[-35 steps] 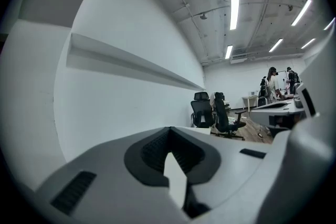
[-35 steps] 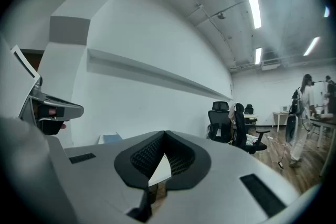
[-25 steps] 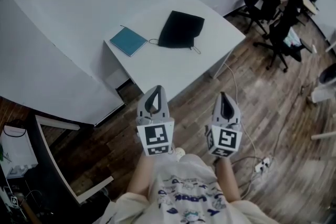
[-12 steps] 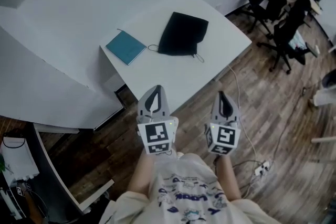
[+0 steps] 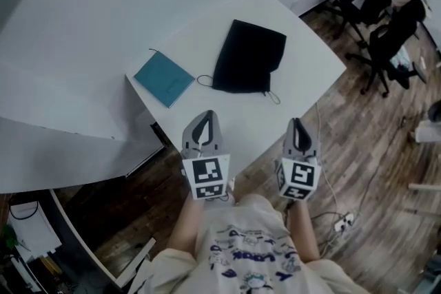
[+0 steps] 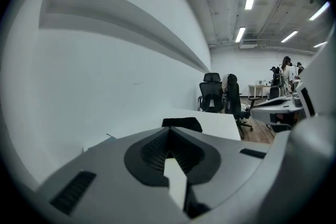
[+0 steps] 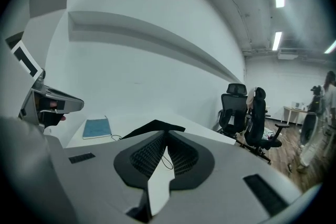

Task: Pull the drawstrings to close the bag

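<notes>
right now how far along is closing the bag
Done: nothing yet. The bag lies flat on the table, its cords slack at either side. In hand: nothing. The left gripper and right gripper are both shut and empty, well short of the bag. Left: reach the cords, grip one in each gripper and pull them apart.

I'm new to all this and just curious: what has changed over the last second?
The person has stepped toward the table, bringing the left gripper and right gripper up to its near edge. Nothing was grasped or released. Both grippers stay shut and empty; the black bag and teal notebook lie as before.
</notes>
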`<act>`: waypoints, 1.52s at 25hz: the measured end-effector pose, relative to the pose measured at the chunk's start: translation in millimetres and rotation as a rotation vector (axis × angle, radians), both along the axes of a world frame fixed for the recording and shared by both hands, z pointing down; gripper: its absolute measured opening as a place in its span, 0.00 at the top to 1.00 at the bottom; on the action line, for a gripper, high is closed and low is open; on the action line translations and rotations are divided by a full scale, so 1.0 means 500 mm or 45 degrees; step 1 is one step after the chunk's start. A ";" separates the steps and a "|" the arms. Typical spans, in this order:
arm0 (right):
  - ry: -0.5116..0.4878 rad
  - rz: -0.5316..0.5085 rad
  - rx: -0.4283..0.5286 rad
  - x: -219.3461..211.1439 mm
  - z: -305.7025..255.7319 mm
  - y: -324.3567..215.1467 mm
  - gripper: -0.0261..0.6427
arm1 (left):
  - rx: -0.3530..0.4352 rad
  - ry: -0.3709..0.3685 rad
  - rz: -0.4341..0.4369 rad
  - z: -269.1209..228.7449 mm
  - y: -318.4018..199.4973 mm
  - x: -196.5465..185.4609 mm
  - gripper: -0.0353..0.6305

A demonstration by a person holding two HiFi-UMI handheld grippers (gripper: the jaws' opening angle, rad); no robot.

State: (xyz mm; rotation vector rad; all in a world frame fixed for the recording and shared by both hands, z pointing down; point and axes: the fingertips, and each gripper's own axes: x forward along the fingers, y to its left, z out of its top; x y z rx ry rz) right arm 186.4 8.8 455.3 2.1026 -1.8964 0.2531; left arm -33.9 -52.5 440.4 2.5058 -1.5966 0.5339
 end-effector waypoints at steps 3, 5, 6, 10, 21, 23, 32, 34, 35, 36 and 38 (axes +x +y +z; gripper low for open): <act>-0.011 -0.009 -0.059 0.004 0.030 -0.041 0.96 | -0.050 -0.030 -0.010 0.036 -0.044 -0.009 0.94; -0.015 -0.019 -0.092 0.007 0.050 -0.066 0.95 | -0.087 -0.057 -0.008 0.062 -0.071 -0.015 0.94; -0.015 -0.027 -0.107 0.009 0.060 -0.077 0.95 | -0.107 -0.071 -0.003 0.076 -0.082 -0.017 0.94; -0.028 -0.063 -0.194 0.020 0.104 -0.116 0.83 | -0.177 -0.132 0.014 0.120 -0.119 -0.025 0.94; -0.067 -0.173 -0.418 0.029 0.232 -0.184 0.82 | -0.326 -0.307 0.052 0.242 -0.189 -0.035 0.94; -0.067 -0.200 -0.458 0.027 0.253 -0.189 0.82 | -0.342 -0.346 0.062 0.260 -0.198 -0.035 0.94; -0.058 -0.294 -0.587 0.001 0.288 -0.175 0.80 | -0.367 -0.508 0.183 0.290 -0.230 -0.056 0.94; -0.059 -0.306 -0.605 0.003 0.295 -0.177 0.79 | -0.362 -0.544 0.215 0.294 -0.243 -0.056 0.94; -0.063 -0.312 -0.611 0.005 0.298 -0.179 0.80 | -0.359 -0.562 0.234 0.296 -0.248 -0.054 0.94; -0.068 -0.319 -0.614 0.006 0.299 -0.181 0.80 | -0.359 -0.579 0.261 0.298 -0.251 -0.052 0.94; -0.080 -0.332 -0.628 0.006 0.303 -0.184 0.80 | -0.374 -0.609 0.337 0.305 -0.252 -0.045 0.92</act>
